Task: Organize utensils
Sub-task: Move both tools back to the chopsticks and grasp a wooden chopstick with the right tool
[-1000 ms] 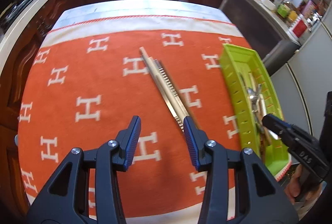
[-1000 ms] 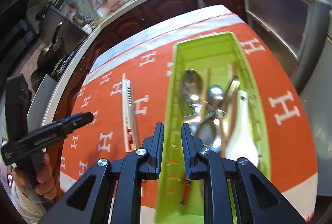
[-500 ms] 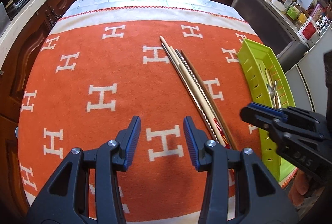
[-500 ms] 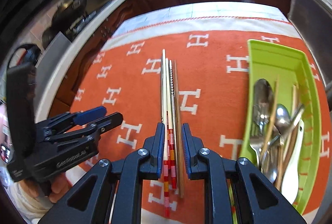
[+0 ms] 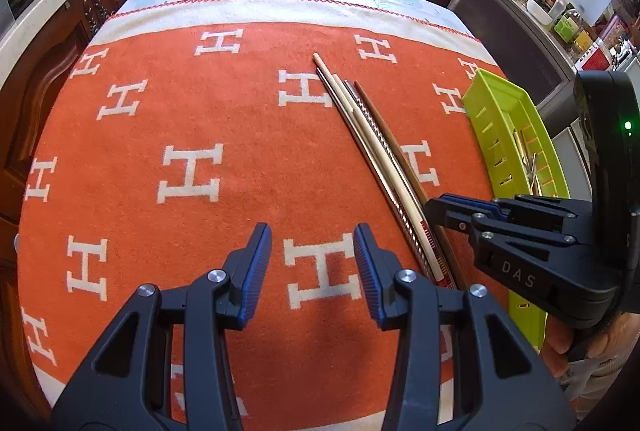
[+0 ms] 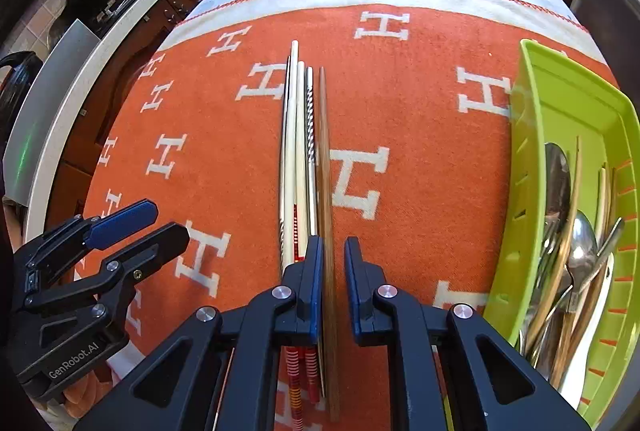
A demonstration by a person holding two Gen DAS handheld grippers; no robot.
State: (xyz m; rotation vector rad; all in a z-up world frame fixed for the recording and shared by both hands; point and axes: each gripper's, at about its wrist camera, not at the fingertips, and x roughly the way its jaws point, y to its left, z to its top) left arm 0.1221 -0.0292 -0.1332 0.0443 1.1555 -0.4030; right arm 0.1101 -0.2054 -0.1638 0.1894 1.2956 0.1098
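Kitchen table, orange H-pattern cloth (image 5: 224, 119); left gripper (image 5: 312, 271) wide open, empty; right gripper (image 6: 330, 271) slightly open astride brown chopstick (image 6: 325, 167). Spoons (image 6: 558, 175) in green tray (image 6: 516, 191) show only in right view.

Left gripper (image 5: 312, 271) held low, pointing forward, jaws wide apart, nothing between them. Right gripper (image 6: 330, 279) just beside it on its right, jaws parted only narrowly. Right-hand fingers (image 5: 560, 341) wrapped around its handle; left-hand fingers (image 6: 80, 397) visible under the other.
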